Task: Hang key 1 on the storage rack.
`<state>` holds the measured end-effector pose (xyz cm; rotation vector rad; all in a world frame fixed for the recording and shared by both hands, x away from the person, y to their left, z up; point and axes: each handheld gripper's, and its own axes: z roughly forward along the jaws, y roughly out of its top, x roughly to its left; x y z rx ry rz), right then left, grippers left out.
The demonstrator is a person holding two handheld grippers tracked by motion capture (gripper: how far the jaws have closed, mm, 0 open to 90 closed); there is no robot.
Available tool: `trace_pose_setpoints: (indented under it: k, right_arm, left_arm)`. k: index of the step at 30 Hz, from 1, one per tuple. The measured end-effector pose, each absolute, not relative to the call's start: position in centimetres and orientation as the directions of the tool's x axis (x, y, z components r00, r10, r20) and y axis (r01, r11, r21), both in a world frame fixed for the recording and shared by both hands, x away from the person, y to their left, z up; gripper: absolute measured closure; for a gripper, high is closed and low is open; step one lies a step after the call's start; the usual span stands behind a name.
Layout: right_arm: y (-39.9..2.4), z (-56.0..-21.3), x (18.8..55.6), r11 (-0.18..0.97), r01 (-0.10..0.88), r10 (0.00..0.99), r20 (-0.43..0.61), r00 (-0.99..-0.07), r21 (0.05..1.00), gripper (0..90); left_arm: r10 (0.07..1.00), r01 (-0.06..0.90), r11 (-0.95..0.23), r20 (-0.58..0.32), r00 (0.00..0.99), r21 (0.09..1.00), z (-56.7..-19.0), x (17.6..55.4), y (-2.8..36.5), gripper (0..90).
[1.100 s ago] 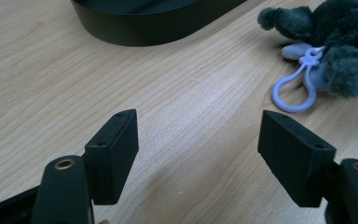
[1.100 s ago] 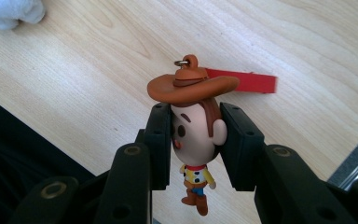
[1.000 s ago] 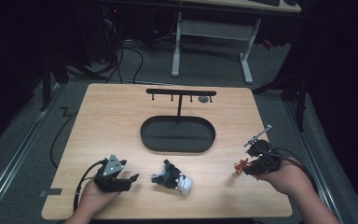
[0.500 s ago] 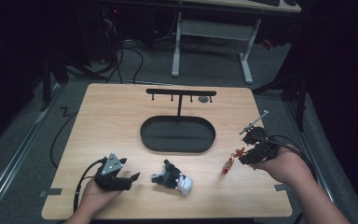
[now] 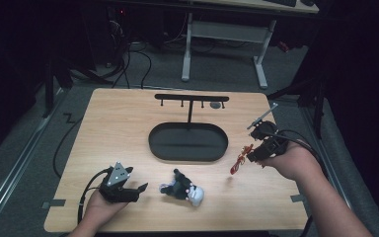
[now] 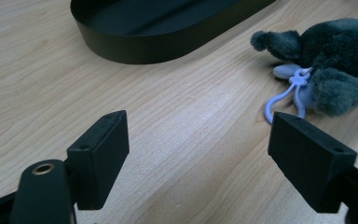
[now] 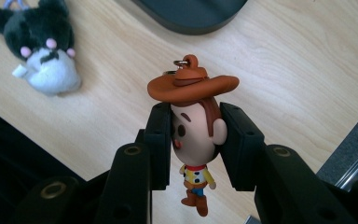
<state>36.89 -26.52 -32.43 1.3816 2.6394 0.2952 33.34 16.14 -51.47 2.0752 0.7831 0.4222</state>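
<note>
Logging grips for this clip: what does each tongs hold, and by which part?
Right tongs clamp the cowboy figure by the sides of its head. Left tongs stand open, holding nothing, near the plush.

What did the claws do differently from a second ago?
The right claw, clamped on the cowboy figure, lifted it off the table and carried it toward the black tray; it now hangs in the air. The left claw stayed put, but its jaws have just been opening, with nothing between them. The plush toy, tray and hanger stand did not move.
</note>
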Motion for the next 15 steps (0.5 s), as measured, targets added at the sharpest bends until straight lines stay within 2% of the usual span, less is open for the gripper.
trace_pose_setpoints:
  k: [15]
  right_arm:
    - [-25.7, -31.3, 40.1, 0.541, 0.797, 0.833, -0.037, -0.553, 0.268, 66.5]
  left_arm:
    - [0.650, 0.375, -0.452, 0.012, 0.760, 0.809, -51.7, 33.3, 16.0, 21.0]
